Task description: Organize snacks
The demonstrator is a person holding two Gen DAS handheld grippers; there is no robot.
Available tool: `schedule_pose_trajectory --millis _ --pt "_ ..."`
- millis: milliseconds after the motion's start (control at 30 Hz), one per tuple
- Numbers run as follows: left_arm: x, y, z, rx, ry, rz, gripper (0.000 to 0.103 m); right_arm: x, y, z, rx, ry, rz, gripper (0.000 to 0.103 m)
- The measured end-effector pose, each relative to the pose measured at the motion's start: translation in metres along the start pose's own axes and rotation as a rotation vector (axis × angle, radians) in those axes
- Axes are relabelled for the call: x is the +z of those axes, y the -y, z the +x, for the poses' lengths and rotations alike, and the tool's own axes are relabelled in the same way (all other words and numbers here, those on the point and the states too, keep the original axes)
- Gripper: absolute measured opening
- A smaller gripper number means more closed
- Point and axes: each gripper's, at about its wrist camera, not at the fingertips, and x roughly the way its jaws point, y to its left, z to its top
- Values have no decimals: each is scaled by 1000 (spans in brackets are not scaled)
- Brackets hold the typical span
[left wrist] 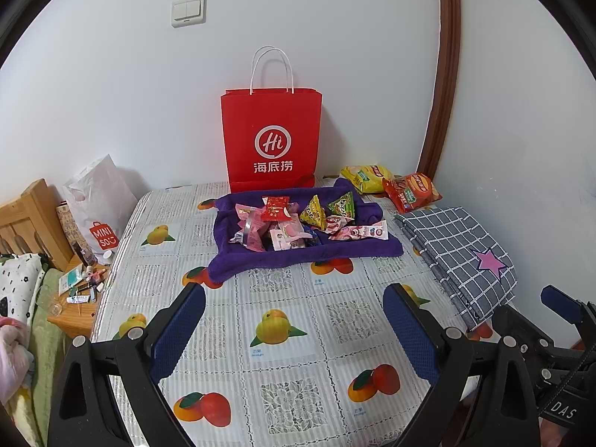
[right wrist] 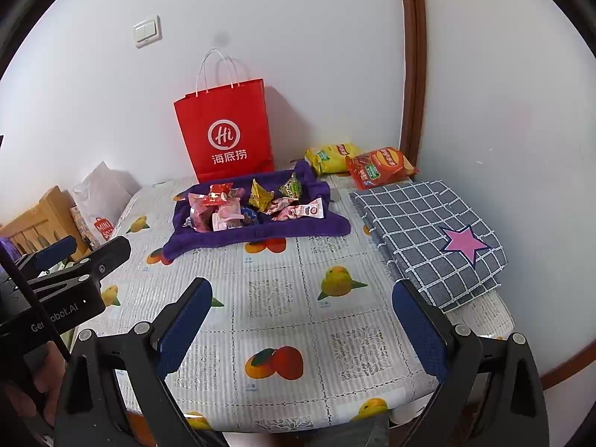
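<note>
A pile of small wrapped snacks [left wrist: 298,223] [right wrist: 253,205] lies on a purple towel [left wrist: 242,260] [right wrist: 208,238] at the far middle of the table. Behind it a red paper bag [left wrist: 271,138] [right wrist: 227,130] stands upright against the wall. A yellow chip bag [left wrist: 363,177] [right wrist: 327,158] and an orange-red chip bag [left wrist: 411,190] [right wrist: 378,165] lie at the back right. My left gripper [left wrist: 294,305] hangs open over the near table, with nothing between its fingers. My right gripper [right wrist: 301,298] is likewise open and empty, well short of the towel.
The table [left wrist: 283,372] [right wrist: 283,320] carries a fruit-print cloth. A folded grey checked cloth with a pink star [left wrist: 465,257] [right wrist: 436,238] lies at the right. A white shopping bag [left wrist: 100,205] and a cluttered wooden nightstand [left wrist: 78,298] stand left of the table.
</note>
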Motion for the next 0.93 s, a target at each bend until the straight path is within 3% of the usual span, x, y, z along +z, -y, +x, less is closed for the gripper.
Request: schedule_pose_trajectory --millis 933 --pt "0 -2 0 -5 4 9 97 1 -6 -7 5 11 -5 97"
